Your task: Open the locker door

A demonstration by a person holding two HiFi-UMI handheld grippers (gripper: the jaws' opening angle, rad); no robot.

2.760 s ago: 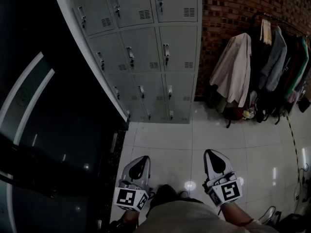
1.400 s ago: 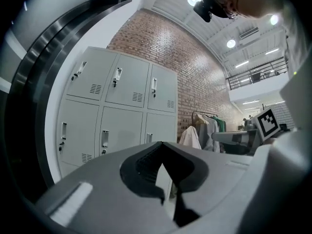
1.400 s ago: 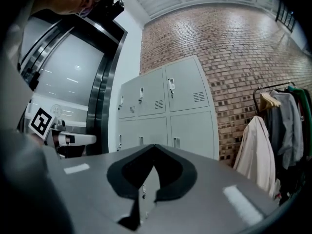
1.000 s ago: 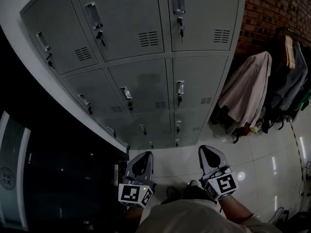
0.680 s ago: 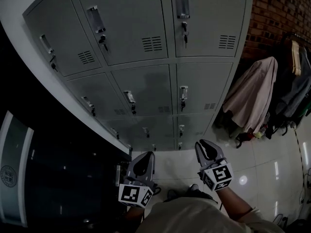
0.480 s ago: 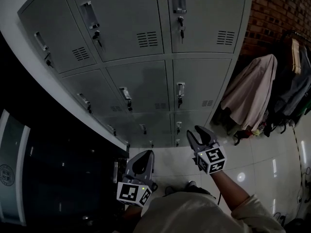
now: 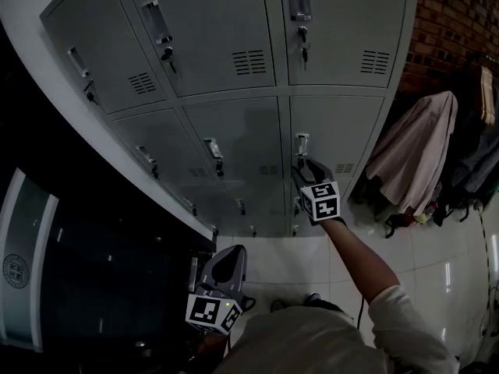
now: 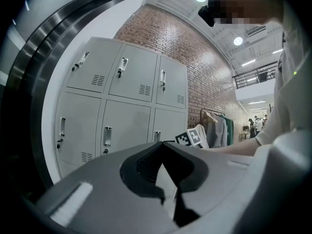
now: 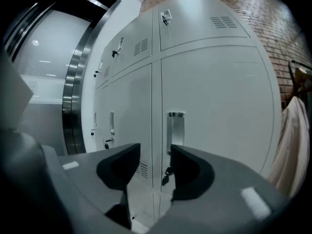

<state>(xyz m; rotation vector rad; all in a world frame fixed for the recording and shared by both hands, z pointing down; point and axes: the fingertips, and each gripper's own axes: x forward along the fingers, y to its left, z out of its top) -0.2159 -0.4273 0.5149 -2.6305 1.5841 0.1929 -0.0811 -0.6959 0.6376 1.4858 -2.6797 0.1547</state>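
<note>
**Locker bank** [image 7: 218,22]: grey metal, three columns across in the head view, each door with a recessed handle and a small louvred vent. It stands against a brick wall [image 7: 448,22].

**Locker door** [image 7: 343,131]: right column, the row below the top one in view, closed and flush with its neighbours. Its handle [image 7: 302,142] sits upright near the door's left edge, and a key [image 9: 166,174] hangs from the lock just beneath.

**Right hand-held gripper** [image 7: 302,170]: raised on an outstretched arm [image 7: 355,252] and pointed at the locker door. In the head view its tips lie just below the handle. In the right gripper view the handle [image 9: 175,128] stands ahead of the right hand-held gripper [image 9: 153,155], in line with the gap and slightly toward the right jaw. The key shows low in the gap. The jaws are opening. Nothing lies between the pads, and they press on nothing. No contact with the door can be seen.

**Left hand-held gripper** [image 7: 228,255]: held low, close to the person's body and above the pale tiled floor [image 7: 437,263], well apart from the locker door. In its own view the left hand-held gripper [image 8: 161,145] has its jaws together at the tips, holding nothing.

**Surroundings**: coats [image 7: 413,158] hang to the right of the lockers, and a dark glass panel [image 7: 78,271] stands to the left.
</note>
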